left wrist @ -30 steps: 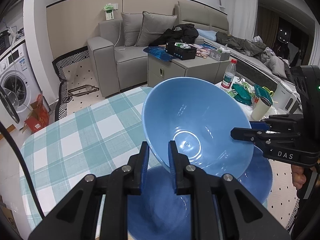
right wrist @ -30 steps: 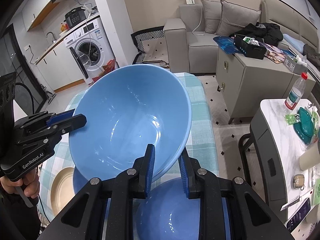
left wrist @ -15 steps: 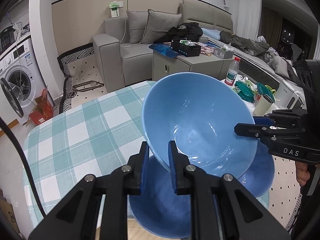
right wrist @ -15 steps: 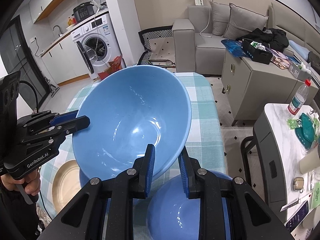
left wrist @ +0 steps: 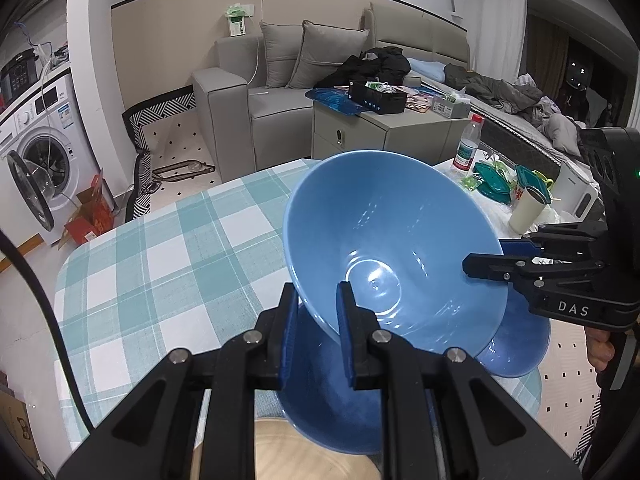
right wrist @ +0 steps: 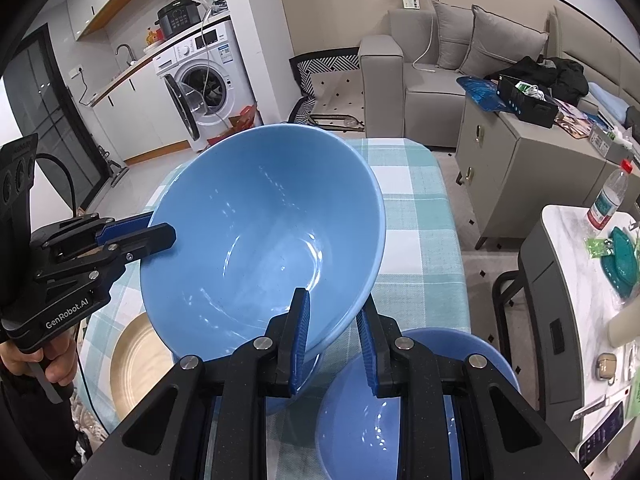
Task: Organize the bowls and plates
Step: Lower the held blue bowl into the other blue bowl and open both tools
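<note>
The left hand-held gripper (left wrist: 318,320) pinches the near rim of a large blue bowl (left wrist: 392,252). The right hand-held gripper (right wrist: 334,334) clamps the opposite rim, so the bowl hangs tilted above the checked counter (left wrist: 160,264). Under it lie a blue plate (left wrist: 332,400), a tan plate (right wrist: 134,364) and a second blue bowl (right wrist: 360,432). Beyond stand a grey sofa (left wrist: 256,108) and a washing machine (right wrist: 204,80).
</note>
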Demonstrator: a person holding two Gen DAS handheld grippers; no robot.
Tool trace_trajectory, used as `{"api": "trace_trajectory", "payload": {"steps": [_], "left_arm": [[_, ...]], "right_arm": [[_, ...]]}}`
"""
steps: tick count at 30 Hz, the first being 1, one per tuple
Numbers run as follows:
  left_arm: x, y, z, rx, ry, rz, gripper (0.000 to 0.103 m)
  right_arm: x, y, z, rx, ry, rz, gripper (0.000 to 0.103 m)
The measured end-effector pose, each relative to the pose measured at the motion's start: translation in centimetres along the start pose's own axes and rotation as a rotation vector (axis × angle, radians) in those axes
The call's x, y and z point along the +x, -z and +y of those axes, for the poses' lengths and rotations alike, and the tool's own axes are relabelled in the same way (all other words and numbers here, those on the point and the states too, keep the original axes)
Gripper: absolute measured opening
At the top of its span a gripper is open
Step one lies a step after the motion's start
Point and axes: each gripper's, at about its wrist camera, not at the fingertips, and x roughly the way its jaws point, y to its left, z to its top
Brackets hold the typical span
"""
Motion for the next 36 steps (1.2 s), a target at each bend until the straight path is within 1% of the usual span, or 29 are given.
{"api": "trace_trajectory", "payload": {"steps": [7,23,28,36], "left_arm": [[-0.2,0.8,0.4,-0.003,-0.006,0.006,0.017],[-0.7,2.6,1.0,-0.012,-0.028,0.028,0.017],[-0.9,3.1,1.0,-0.011,-0.030,0.033,0.017],[-0.7,3.8,1.1,-0.013,-0.029,0.048,0.017]], "right_arm": [[0.5,0.2,0.6,-0.015,-0.001,0.011,0.024],[1.8,1.1,1.5,-0.041,-0.030,0.053,0.024],[2.5,0.9,1.2,-0.045,-0.036,0.069,0.024],[3.3,1.5,1.4,-0.056,-0.035,0.095,0.024]]}}
